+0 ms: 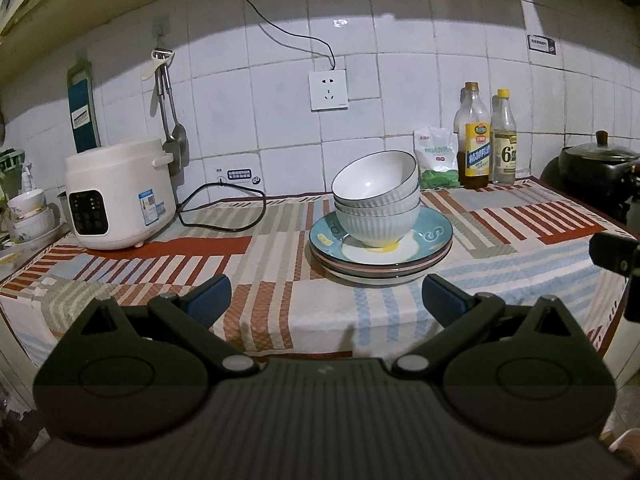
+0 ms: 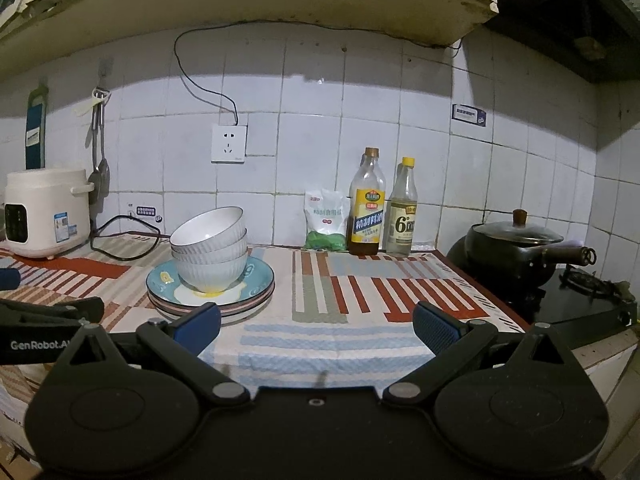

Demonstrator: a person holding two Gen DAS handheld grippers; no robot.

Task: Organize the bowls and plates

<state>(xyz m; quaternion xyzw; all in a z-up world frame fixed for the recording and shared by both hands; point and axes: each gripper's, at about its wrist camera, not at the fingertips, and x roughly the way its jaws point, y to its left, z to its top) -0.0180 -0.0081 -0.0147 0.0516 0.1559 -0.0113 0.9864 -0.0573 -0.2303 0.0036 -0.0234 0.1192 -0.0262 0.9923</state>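
**Plates and bowls stacked together; both grippers idle**

Three ribbed bowls [image 1: 376, 204] sit nested, the top one tilted, on a stack of plates [image 1: 382, 252] at mid-desk, at about 1 o'clock from the left gripper [image 1: 326, 300] and 10 o'clock from the right gripper [image 2: 316, 326]; both grippers stand with jaws spread wide, holding nothing, short of the stack; the patterned cloth on the desk [image 2: 360, 292] lies bare at 12 o'clock of the right gripper. Judged from this, the crockery is already gathered in one pile; whether sorting has ended or is yet to start cannot be told.
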